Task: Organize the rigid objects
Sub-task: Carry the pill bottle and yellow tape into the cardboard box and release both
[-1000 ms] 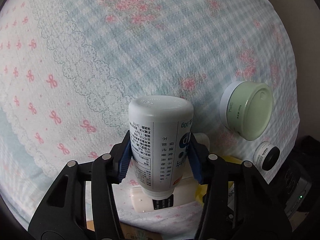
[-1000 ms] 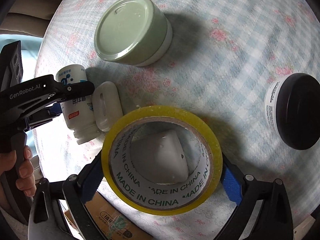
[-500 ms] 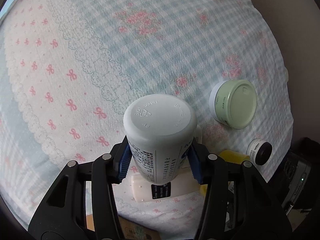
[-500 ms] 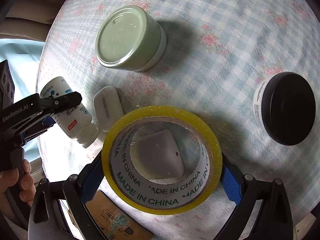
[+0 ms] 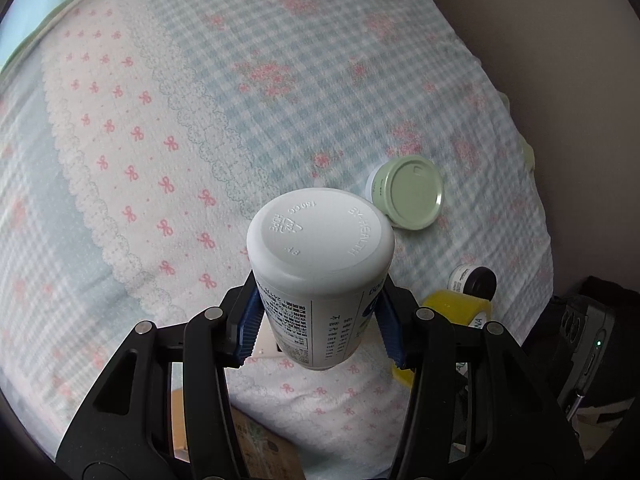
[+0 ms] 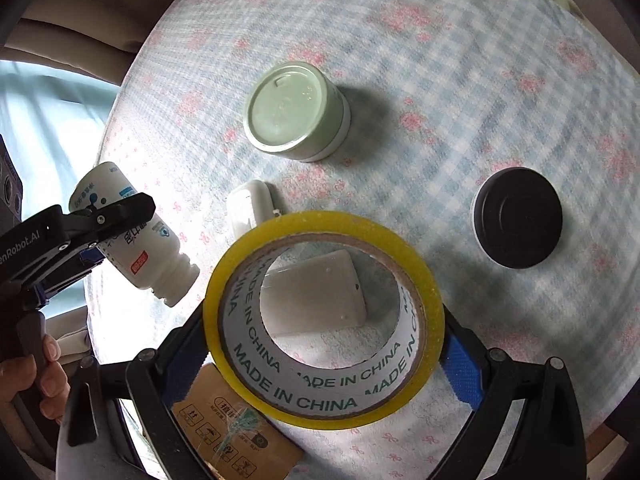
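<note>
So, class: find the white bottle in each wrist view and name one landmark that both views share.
Left wrist view: white bottle at centre, base toward the camera, gripped in the left claw.
Right wrist view: the bottle at far left, tilted, held above the cloth.
Shared landmark: green jar, right of centre in the left view, upper middle in the right view.

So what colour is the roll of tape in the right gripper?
Yellow roll of tape, white core printed green; clearest in the right wrist view.
</note>
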`<state>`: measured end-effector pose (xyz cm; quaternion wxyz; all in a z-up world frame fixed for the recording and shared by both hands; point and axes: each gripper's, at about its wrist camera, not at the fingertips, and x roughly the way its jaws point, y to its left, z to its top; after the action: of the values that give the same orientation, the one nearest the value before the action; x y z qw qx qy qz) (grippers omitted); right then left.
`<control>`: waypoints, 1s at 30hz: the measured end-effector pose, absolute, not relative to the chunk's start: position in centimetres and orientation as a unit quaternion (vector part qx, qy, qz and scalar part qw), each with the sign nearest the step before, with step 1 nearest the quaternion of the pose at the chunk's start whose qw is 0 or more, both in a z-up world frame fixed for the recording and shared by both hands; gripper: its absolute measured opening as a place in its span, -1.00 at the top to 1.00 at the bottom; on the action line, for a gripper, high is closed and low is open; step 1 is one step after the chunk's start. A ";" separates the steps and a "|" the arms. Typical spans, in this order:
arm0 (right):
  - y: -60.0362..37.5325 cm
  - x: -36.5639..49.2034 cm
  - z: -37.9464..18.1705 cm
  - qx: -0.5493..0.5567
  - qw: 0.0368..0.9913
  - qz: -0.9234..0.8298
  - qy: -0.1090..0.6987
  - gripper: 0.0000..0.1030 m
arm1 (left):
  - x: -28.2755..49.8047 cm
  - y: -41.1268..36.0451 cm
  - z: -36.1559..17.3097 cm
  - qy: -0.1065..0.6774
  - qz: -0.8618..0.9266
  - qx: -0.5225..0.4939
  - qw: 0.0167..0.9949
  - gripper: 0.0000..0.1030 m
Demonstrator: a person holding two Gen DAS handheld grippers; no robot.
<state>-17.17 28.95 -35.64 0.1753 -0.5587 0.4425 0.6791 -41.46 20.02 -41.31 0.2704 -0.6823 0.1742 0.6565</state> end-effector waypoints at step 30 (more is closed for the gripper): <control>2.4 -18.2 -21.4 -0.583 -0.025 0.782 0.218 -0.93 | -29.1 -20.3 -23.7 -0.002 0.758 -0.633 0.153 0.09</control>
<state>-18.22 2.41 -21.41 -0.0254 -0.5833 0.2185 0.7819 -29.08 -20.26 -23.68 0.1534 -0.6334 -0.0020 0.7584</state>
